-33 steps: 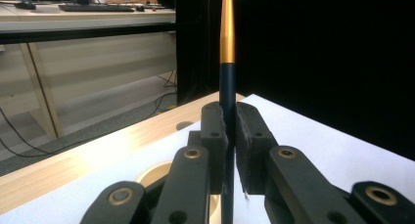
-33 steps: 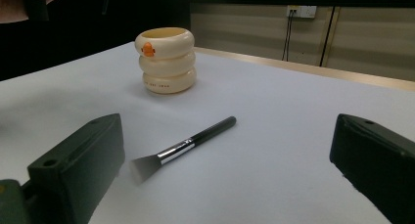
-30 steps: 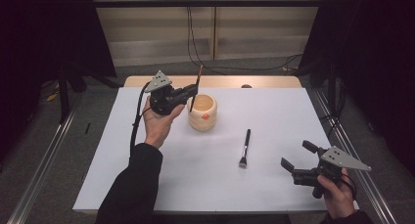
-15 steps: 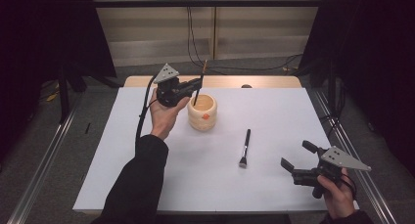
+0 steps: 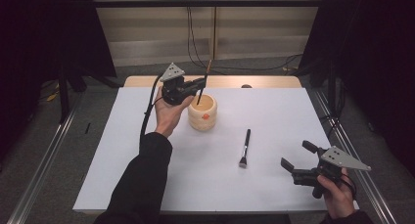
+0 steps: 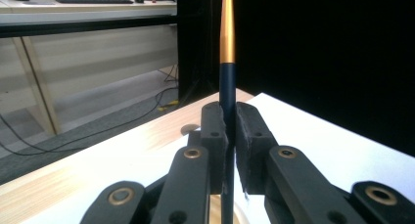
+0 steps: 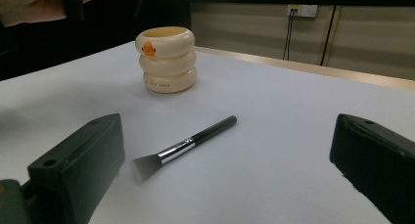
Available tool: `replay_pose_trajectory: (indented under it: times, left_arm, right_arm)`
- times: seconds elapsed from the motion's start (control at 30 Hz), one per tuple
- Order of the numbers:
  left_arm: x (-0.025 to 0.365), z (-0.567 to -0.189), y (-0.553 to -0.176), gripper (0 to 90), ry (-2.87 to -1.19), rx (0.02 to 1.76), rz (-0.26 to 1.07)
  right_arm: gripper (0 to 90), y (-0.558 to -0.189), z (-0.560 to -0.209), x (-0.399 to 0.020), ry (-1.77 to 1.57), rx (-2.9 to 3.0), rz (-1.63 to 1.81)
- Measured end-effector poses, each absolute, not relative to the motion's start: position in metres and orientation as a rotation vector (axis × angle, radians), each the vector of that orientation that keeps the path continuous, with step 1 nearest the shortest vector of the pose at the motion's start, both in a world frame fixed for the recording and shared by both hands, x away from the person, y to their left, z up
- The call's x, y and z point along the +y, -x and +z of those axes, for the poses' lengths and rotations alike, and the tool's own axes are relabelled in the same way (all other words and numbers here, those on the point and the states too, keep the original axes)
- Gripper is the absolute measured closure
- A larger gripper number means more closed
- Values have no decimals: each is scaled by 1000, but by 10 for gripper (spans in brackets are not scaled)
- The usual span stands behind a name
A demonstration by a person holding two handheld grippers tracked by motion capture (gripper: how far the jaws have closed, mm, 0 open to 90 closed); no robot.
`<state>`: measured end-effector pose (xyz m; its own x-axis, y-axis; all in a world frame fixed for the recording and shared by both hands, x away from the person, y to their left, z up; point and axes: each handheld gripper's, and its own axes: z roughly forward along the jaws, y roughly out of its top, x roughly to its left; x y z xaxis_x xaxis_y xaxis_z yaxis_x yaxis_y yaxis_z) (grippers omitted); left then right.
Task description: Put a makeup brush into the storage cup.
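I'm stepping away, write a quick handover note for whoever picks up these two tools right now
Left tool: shut on a thin dark brush with a gold end, held upright above the cream ringed cup, its lower tip at the cup's mouth.
Right tool: open, holding nothing, at the near right of the white table.
Flat makeup brush: lying on the table between the cup and the right tool, bristles toward the person.
Done: thin brush picked up and brought to the cup.
Left: probably lower and release it into the cup, then likely pick up the flat brush.
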<state>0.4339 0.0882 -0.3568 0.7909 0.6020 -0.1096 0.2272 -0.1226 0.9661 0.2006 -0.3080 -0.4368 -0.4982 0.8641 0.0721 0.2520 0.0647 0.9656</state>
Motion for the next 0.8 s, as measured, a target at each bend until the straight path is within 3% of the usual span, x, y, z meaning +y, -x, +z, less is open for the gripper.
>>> replay_pose_trajectory:
  times: [0.8]
  left_arm:
    - [85,-387,-444,835,-1712,709,349]
  right_arm:
    - [0,-201,-437,-308,-1109,1797,1462]
